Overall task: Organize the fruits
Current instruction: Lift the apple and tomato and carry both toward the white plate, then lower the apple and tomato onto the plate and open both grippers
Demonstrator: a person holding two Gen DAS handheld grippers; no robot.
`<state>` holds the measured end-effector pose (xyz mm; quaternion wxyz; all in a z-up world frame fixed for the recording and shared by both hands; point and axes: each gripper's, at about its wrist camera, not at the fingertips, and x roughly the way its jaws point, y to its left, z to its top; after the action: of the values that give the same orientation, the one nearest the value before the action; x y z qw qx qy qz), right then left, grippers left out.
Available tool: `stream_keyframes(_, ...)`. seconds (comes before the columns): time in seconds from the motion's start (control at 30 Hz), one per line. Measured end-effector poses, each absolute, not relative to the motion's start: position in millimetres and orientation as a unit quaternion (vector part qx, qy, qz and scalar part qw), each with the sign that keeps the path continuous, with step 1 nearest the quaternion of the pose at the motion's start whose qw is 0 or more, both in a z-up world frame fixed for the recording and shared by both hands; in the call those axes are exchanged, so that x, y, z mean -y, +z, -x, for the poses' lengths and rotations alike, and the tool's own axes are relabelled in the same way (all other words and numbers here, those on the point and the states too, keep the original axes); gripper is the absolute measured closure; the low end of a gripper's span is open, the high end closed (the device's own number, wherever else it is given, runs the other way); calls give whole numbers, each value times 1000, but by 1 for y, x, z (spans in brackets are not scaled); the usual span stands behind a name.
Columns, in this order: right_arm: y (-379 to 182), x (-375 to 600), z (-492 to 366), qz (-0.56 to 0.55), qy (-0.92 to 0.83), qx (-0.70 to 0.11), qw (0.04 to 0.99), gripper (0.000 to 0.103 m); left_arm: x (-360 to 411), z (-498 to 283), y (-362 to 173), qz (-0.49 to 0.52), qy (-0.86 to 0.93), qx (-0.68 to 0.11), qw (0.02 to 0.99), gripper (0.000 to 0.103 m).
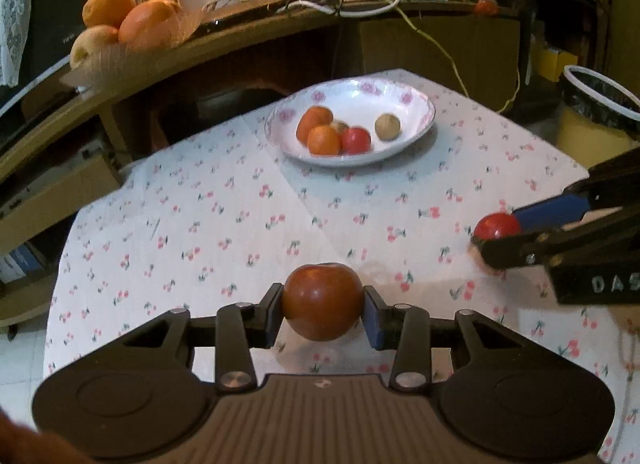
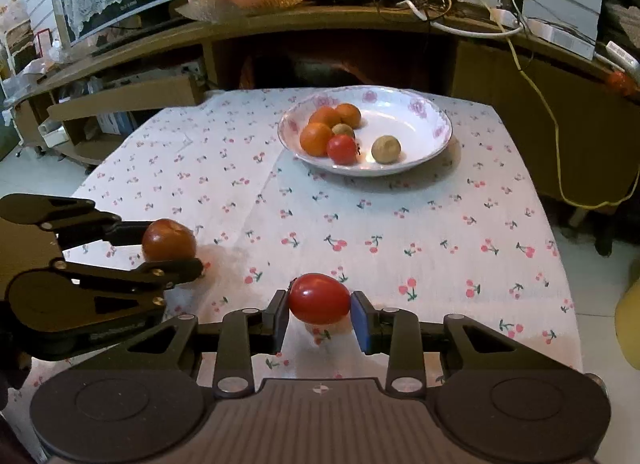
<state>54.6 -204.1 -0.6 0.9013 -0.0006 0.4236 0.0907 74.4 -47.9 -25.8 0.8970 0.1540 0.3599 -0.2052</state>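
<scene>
Both tongs loaded, fruit bowl next.
My left tongs (image 1: 323,310) grip the dark red tomato (image 1: 323,301) over the near desk (image 1: 224,208); my right tongs (image 2: 320,314) clamp the small red tomato (image 2: 319,298) just right of it. The bowl (image 2: 420,152) sits far, part full. I'd carry each high, go one at a time, and release low into the bare right side.

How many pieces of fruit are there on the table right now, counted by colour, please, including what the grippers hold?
Orange: 3, in the plate
Bright red: 2, one in the plate, one in the right gripper
Dark red: 1, in the left gripper
Brownish: 2, in the plate
Total: 8
</scene>
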Motion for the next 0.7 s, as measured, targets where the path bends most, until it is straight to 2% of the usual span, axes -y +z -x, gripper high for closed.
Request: stream_keyframes(0.7,41,212,-70,-21,66,-385,920,68,79,-90,31,-139,-190,-322,917,58)
